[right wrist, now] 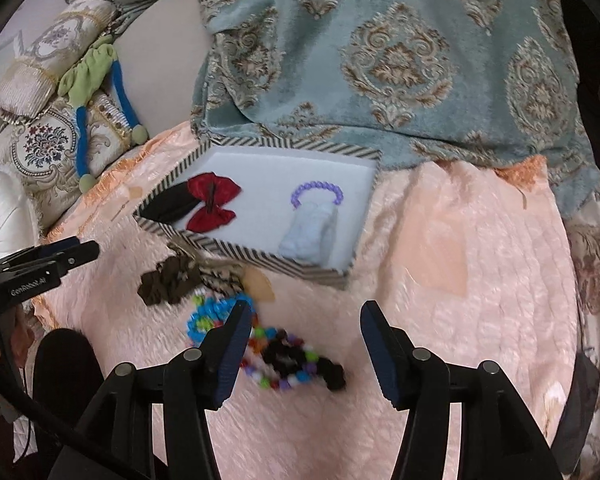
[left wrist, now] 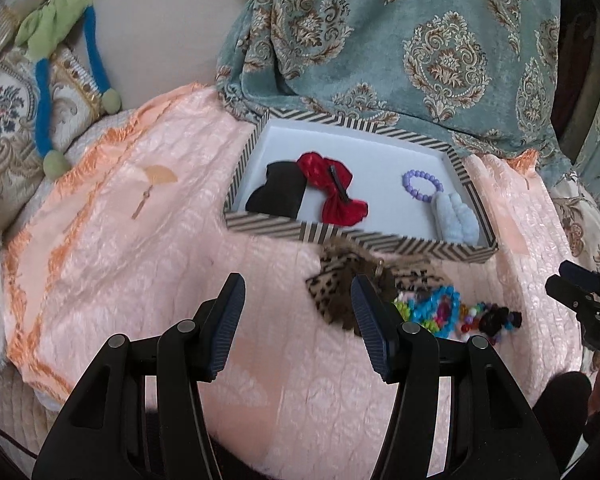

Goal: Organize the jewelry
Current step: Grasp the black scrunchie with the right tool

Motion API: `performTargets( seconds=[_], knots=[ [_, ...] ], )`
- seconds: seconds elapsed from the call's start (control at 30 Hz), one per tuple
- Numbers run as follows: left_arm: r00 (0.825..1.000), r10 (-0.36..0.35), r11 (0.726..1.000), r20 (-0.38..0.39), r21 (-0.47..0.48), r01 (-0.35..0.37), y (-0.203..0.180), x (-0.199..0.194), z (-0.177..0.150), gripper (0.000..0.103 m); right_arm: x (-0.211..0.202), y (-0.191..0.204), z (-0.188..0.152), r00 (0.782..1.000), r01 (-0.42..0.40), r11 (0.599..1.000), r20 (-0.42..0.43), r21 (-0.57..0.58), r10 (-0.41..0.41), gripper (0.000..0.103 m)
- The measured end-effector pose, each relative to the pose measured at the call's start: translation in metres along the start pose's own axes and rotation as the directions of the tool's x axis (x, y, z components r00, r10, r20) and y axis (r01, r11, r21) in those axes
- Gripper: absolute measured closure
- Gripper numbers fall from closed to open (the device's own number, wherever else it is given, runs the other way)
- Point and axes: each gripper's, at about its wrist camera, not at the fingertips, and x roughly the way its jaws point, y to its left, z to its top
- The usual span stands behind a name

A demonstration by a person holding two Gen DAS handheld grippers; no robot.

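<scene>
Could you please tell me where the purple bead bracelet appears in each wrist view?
Left wrist: purple bead bracelet lies right of centre, inside the striped box, above a pale blue fluffy piece.
Right wrist: bracelet sits near centre, same box.
Shared landmark: the red bow left of it.

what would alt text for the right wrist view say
The open right tongs hover empty over a pile of bead bracelets on a pink quilt. Behind it, a striped tray holds a red bow, a purple bead bracelet and a pale blue fluffy piece; the left tongs show at the left edge.
</scene>
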Motion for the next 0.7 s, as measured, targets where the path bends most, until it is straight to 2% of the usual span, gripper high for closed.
performTargets(
  seconds=[0.27, 0.47, 0.57, 0.7],
  knots=[
    [0.999, -0.024, 0.999, -0.049, -0.044, 0.022, 0.006, 0.008, -0.015, 0.048, 0.008, -0.019, -0.024, 0.998, 0.002, 1.0, -0.064, 0.028, 0.0, 0.049],
    [0.998, -0.027, 0.999, -0.054, -0.034, 0.025, 0.003, 0.009, -0.017, 0.048, 0.025, -0.011, -0.03, 0.994, -0.035, 0.999, -0.107, -0.015, 0.033, 0.049],
    [0.998, -0.03, 0.999, -0.057, -0.036, 0.028, 0.004, 0.009, -0.016, 0.048, 0.027, -0.016, -0.028, 0.993, -0.038, 0.999, -0.109, 0.004, 0.038, 0.049],
    [0.998, -0.031, 0.998, -0.061, -0.05, 0.028, 0.008, 0.013, -0.015, 0.048, 0.029, -0.034, -0.029, 0.991, 0.026, 1.0, -0.134, 0.014, -0.024, 0.049]
  ],
)
